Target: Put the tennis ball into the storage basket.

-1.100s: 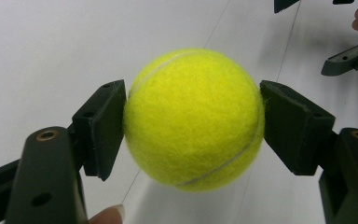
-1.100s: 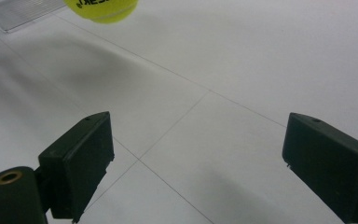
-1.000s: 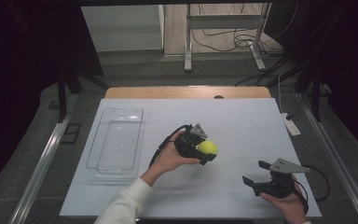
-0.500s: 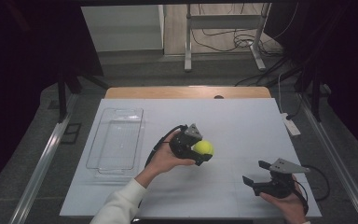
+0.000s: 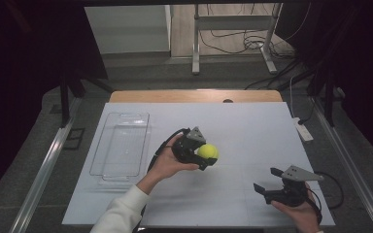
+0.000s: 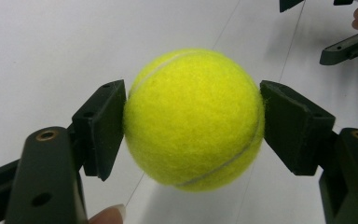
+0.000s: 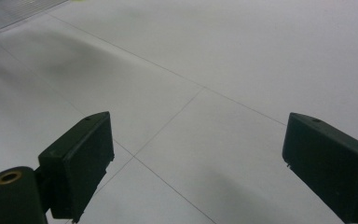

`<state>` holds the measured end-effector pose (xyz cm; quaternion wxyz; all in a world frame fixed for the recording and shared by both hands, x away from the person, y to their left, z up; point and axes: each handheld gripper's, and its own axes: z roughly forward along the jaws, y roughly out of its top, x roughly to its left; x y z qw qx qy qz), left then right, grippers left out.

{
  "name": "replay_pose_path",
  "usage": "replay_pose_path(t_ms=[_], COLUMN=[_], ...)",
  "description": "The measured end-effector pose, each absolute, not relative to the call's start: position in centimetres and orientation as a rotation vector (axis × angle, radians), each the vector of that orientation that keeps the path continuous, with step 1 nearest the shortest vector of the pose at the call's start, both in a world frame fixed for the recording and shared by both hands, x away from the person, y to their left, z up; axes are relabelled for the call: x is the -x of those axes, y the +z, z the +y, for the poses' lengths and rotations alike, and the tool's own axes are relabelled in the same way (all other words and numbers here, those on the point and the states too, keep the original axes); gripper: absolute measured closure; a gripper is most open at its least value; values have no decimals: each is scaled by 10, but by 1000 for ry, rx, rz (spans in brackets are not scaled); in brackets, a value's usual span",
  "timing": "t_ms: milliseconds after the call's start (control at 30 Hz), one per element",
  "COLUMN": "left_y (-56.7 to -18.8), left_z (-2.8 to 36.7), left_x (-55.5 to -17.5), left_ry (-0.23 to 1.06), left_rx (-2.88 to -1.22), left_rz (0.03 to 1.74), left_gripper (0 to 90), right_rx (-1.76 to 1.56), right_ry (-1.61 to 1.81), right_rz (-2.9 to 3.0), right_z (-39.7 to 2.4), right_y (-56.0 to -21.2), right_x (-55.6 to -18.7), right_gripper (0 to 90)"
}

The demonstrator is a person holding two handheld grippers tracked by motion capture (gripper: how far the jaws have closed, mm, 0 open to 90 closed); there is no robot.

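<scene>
A yellow tennis ball (image 5: 208, 151) is held just above the middle of the white table, with my left gripper (image 5: 206, 155) shut on it. In the left gripper view both black pads press the ball (image 6: 193, 119) on its sides, and my left gripper (image 6: 192, 123) holds it over the white surface. A fingertip shows at the bottom edge. My right gripper (image 5: 264, 178) rests in a hand near the table's front right, open, with nothing between its fingers. Its jaws stand wide apart over bare table in the right gripper view (image 7: 196, 163).
A clear plastic tray (image 5: 121, 144) lies on the left part of the white table (image 5: 252, 126); its corner (image 7: 14, 11) shows at the top left of the right gripper view. A small white object (image 5: 302, 130) lies at the table's right edge. The right gripper's jaws (image 6: 349, 44) appear far off.
My left gripper has drifted slightly to the left with the ball still in it. The right gripper has stayed in place.
</scene>
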<state>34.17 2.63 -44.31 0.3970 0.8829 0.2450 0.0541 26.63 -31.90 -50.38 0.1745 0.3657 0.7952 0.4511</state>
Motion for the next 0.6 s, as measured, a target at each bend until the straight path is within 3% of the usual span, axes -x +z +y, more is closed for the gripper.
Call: replay_pose_path(t_ms=[600], left_y=[-431], left_z=[41], left_x=[-337], left_ry=[159], left_rx=[-2191], left_rz=[635], left_gripper=[267], right_rx=[-1032], right_ry=[1280], right_rz=[2254], right_z=[-319], right_y=[-503], right_x=[-266], right_gripper=[89])
